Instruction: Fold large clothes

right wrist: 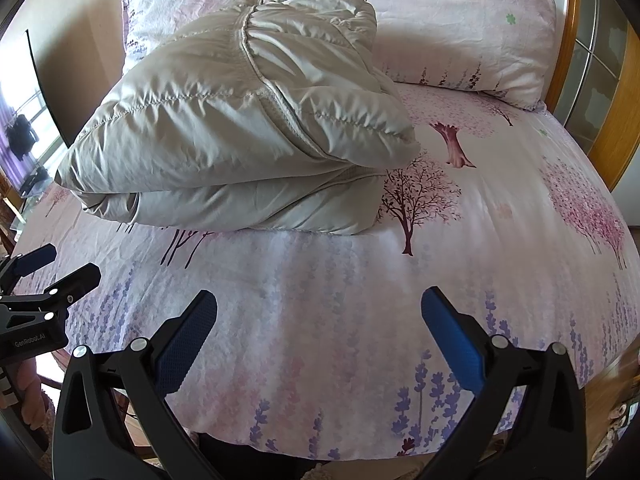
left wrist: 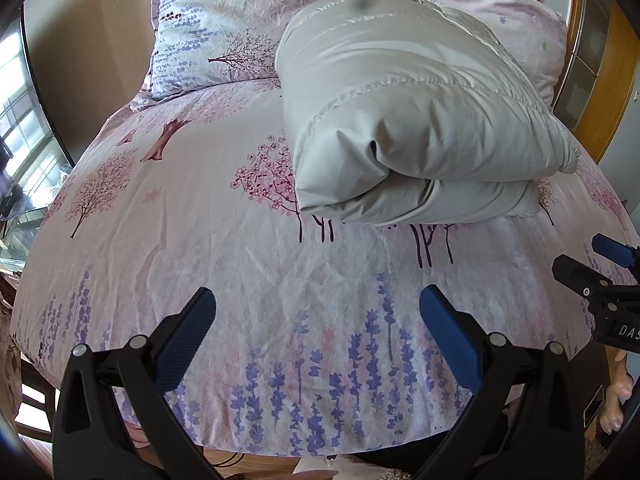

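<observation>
Grey and quilted, the puffer jacket lies folded into a thick bundle on the floral bedsheet, just before the pillows. We hold our left gripper and right gripper above the sheet's near edge, jaws spread wide, gripping nothing, both apart from the jacket.

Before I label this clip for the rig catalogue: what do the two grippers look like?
Both match: the left gripper and the right gripper have black angular plastic fingers with silver rivets and blue textured pads. White lettering marks the bodies: "GenRobot.AI" on the left, "DAS" on the right. No cables visible.
</observation>
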Available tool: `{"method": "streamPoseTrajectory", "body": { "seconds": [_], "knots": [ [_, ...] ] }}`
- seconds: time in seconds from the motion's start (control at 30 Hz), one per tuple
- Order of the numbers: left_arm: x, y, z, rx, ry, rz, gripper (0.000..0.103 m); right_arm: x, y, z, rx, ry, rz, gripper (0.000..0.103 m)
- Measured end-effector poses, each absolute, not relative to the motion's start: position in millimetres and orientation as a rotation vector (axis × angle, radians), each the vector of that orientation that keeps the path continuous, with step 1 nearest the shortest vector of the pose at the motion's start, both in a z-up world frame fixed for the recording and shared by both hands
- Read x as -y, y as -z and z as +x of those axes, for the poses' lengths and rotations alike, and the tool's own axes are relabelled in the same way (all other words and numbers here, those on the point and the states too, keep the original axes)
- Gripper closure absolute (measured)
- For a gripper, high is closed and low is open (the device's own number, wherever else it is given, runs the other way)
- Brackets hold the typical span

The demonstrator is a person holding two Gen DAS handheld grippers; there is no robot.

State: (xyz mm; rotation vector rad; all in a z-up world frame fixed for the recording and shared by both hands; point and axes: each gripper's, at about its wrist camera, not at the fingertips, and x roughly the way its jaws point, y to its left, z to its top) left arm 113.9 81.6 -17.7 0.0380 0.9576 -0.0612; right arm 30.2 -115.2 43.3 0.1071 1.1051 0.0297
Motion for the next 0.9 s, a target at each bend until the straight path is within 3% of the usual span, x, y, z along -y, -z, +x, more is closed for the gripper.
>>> {"method": "streamPoseTrajectory", "body": {
  "seconds": [0.9],
  "knots": [
    [-79.2, 16.6, 115.5, -0.946, 0.058, 0.034, 0.002, 114.1, -42.9, 32.8, -1.106, -0.037, 0.118, 0.001]
  ]
}}
